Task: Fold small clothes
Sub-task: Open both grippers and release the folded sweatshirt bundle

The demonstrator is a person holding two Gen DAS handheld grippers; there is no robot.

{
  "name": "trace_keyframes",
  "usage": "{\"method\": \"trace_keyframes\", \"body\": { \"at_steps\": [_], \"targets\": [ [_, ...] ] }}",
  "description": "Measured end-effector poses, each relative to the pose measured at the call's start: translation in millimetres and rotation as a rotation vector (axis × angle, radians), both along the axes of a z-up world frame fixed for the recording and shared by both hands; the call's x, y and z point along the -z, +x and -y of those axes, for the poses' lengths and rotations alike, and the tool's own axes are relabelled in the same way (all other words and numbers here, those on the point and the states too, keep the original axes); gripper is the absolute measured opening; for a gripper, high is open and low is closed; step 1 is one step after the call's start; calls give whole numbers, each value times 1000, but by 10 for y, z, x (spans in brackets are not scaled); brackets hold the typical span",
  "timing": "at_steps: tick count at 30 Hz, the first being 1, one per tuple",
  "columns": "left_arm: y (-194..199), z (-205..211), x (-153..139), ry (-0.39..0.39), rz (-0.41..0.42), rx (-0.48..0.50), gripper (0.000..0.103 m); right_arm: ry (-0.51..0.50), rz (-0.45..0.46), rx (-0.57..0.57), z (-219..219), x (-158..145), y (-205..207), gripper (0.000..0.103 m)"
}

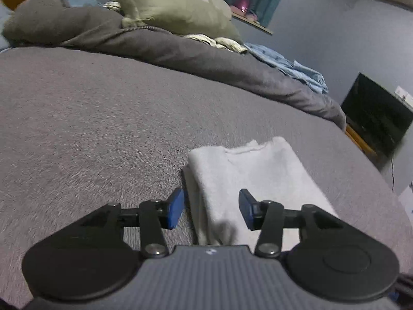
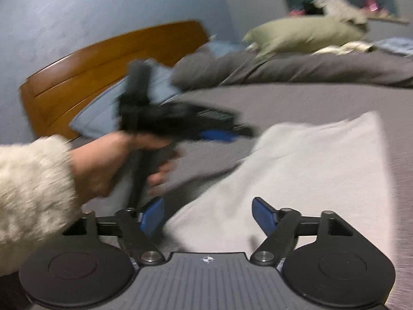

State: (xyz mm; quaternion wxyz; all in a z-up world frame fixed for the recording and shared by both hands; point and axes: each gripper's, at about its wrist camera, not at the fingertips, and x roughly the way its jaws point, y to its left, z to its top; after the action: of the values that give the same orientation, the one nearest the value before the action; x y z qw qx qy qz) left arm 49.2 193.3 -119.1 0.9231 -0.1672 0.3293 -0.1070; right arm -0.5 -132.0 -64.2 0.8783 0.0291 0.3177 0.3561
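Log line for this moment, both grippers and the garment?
left gripper: open, over garment edge | right gripper: open, empty | white garment: folded, flat on grey bed

blurred: black handheld left gripper, finger gap unreadable | hidden: near end of folded white cloth garment behind gripper body | cut off: black flat screen

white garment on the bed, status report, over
Left gripper open, empty, over garment edge. Right gripper open, empty. White garment lies folded on grey bed. Nothing in the way.
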Motion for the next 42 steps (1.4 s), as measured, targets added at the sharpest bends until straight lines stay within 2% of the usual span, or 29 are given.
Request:
{"method": "trace_keyframes", "body": {
  "at_steps": [1, 3, 7, 9, 11, 14, 17, 20, 23, 25, 26, 28, 30, 34, 35, 38, 41, 42],
  "targets": [
    [-83, -1, -42, -18, -1, -6, 45, -4, -1, 44, 90, -47, -21, 82],
    [-254, 55, -108, -29, -14, -12, 45, -17, -12, 166, 283, -131, -79, 92],
    [-593, 255, -200, 14, -29, -8, 45, -62, -32, 334, 588, -252, -213, 92],
    [-764, 307, -187, -1, -44, -27, 45, -95, -33, 376, 699, -280, -305, 94],
    [-850, 373, -194, 33, -37, -37, 45, -120, -39, 404, 806, -272, -407, 95],
    [-843, 472, -168, 129, -34, -52, 45, -171, -68, 434, 876, -167, -489, 96],
    [-777, 548, -69, 132, -41, -70, 45, -193, -88, 442, 913, -19, -524, 96],
    [-662, 615, 26, 127, -45, -44, 45, -249, -119, 432, 862, 187, -511, 96],
    [-553, 706, 107, 176, -44, -31, 45, -267, -144, 434, 864, 351, -501, 95],
    [-506, 737, 185, 223, -62, -53, 45, -276, -113, 445, 890, 435, -478, 94],
    [-499, 734, 214, 237, -68, -68, 45, -283, -91, 449, 899, 462, -465, 94],
    [-494, 683, 272, 206, -73, -77, 46, -311, -44, 444, 919, 510, -424, 91],
    [-477, 643, 300, 206, -71, -82, 53, -310, -8, 442, 930, 533, -426, 89],
    [-441, 552, 382, 177, -78, -92, 58, -335, 78, 416, 876, 550, -422, 89],
    [-434, 520, 408, 152, -86, -105, 58, -357, 117, 399, 830, 568, -430, 86],
    [-413, 447, 469, 95, -106, -132, 60, -397, 201, 356, 765, 549, -412, 67],
    [-403, 469, 490, 122, -98, -118, 61, -372, 164, 400, 839, 540, -412, 58],
    [-399, 477, 498, 132, -96, -114, 62, -358, 139, 438, 894, 539, -399, 59]
  ]
}}
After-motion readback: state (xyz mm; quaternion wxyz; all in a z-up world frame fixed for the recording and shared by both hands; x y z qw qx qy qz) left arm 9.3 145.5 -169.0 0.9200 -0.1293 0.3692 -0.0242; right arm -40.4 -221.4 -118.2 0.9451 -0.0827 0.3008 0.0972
